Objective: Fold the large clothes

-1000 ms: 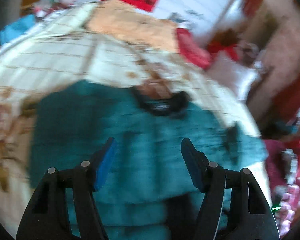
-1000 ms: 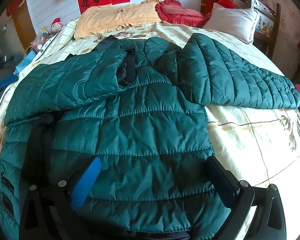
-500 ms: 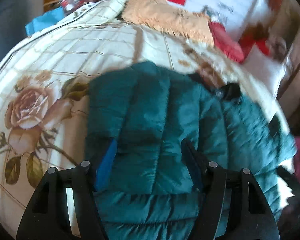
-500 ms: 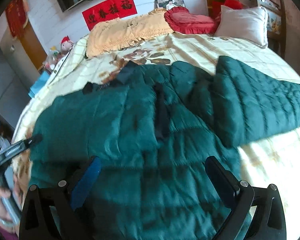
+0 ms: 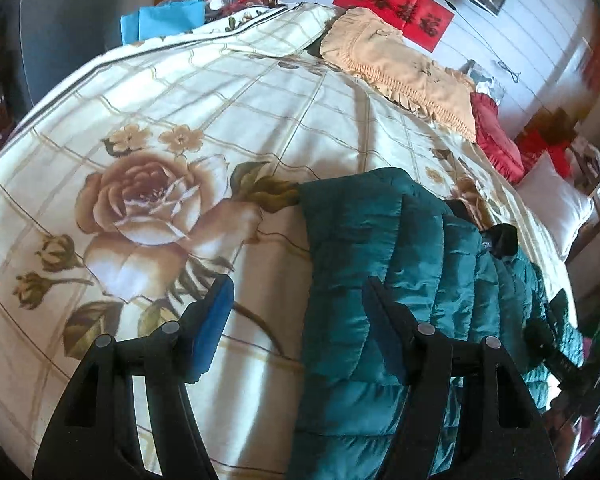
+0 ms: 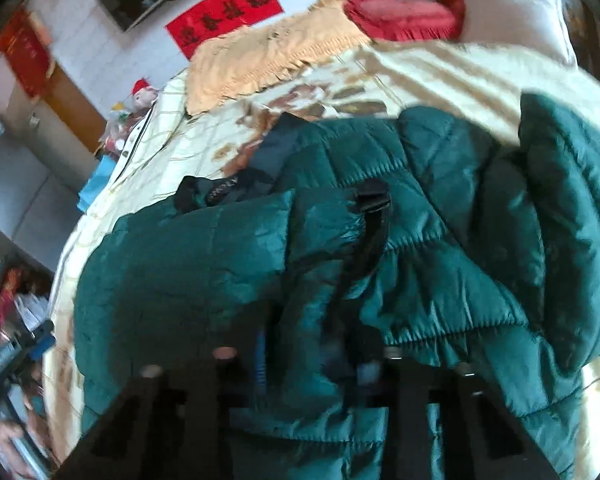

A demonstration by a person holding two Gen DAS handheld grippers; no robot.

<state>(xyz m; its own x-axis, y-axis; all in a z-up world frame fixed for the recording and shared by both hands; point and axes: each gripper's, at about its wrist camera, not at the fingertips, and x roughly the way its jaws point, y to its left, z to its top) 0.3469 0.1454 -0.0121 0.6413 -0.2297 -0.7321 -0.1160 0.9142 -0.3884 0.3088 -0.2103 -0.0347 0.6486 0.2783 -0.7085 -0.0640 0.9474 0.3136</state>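
A large dark green quilted puffer jacket (image 6: pixel 400 248) lies on the bed, one sleeve folded across its front and the other sleeve (image 6: pixel 572 216) spread to the right. My right gripper (image 6: pixel 312 356) has narrowed onto a bunch of jacket fabric near the hem; the view is blurred. My left gripper (image 5: pixel 296 312) is open and empty, low over the jacket's left edge (image 5: pixel 352 280), with one finger over the bedspread and the other over the jacket.
The bed has a cream floral bedspread (image 5: pixel 148 200). A beige pillow (image 5: pixel 400 68), a red cushion (image 5: pixel 496 136) and a white pillow (image 5: pixel 556 200) lie at the head. Toys and a blue box (image 5: pixel 164 16) stand beside the bed.
My left gripper has swung left, from over the jacket's body to its left edge. My right gripper's fingers have closed in from wide open onto the jacket fabric.
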